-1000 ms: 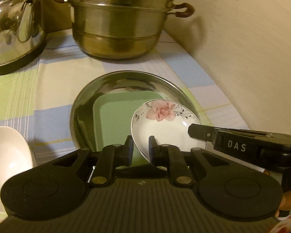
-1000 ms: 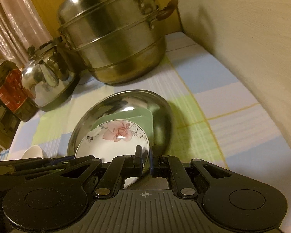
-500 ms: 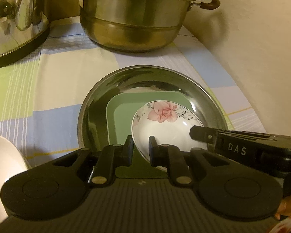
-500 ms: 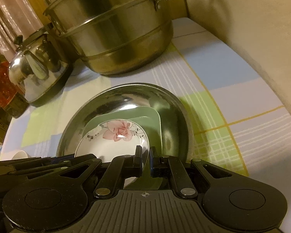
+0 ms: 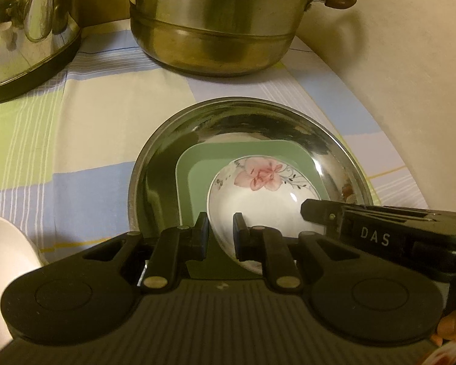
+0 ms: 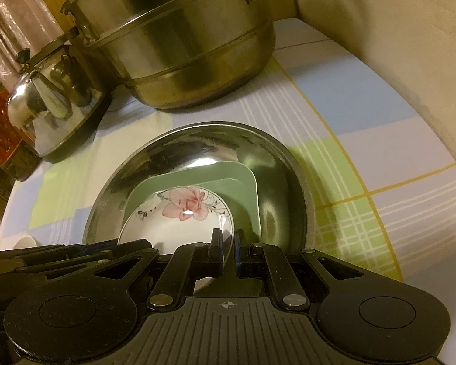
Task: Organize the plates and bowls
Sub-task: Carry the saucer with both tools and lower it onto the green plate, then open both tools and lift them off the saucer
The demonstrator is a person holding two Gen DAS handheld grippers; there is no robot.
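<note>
My left gripper (image 5: 220,232) and right gripper (image 6: 227,248) each clench the glossy floral porcelain bowl (image 5: 258,200) by its rim, above a square green plate (image 5: 197,179) inside a round steel basin (image 5: 155,158)

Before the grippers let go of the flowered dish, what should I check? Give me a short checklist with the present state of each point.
1. Left gripper clamps the flowered dish rim: ok.
2. Right gripper clamps the opposite rim: ok.
3. Dish is over the green square plate: ok.
4. Green plate lies inside the steel basin: ok.
5. Dish already rests on the green plate: cannot tell.
6. Steamer pot and kettle stand apart from the basin: ok.
</note>
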